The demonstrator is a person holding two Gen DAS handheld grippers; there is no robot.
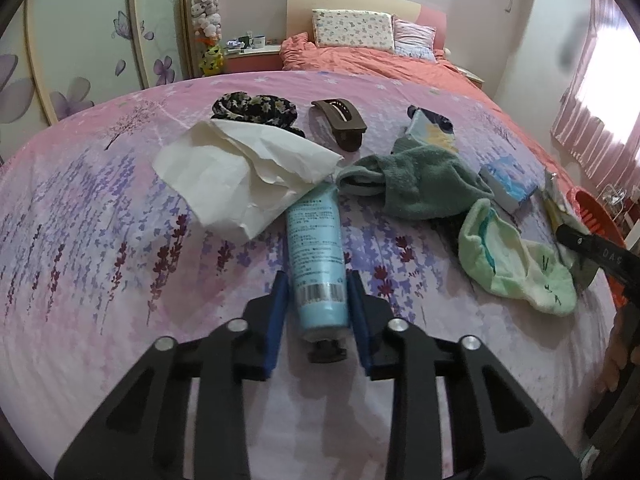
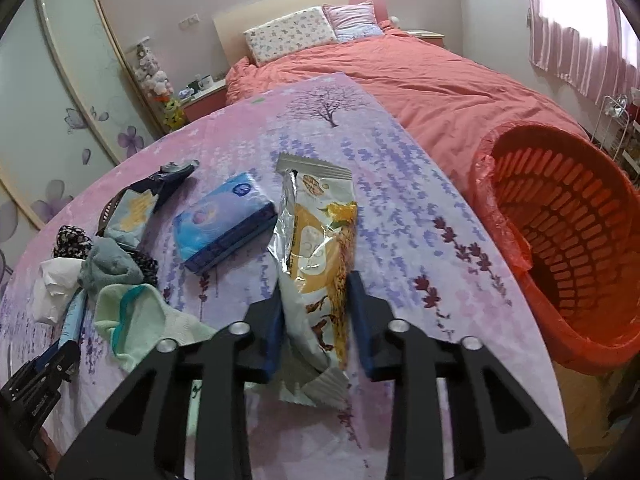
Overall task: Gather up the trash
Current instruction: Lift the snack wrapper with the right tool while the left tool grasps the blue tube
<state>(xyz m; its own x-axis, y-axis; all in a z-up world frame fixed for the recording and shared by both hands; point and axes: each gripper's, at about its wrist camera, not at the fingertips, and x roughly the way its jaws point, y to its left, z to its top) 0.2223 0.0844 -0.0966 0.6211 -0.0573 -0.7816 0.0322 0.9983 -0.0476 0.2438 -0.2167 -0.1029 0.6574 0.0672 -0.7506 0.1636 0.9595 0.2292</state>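
Between my left gripper's [image 1: 318, 312] blue pads lies a pale blue lotion tube [image 1: 318, 256], clamped near its cap end on the floral bedspread [image 1: 100, 240]. My right gripper [image 2: 316, 320] is likewise clamped on an opened snack wrapper [image 2: 320, 248] near the bedspread's right edge. Both grasps look made, so I judge the lift comes next: raise each piece clear of the socks and carry it to the red basket [image 2: 580, 320] with its bag liner, just beyond that edge.
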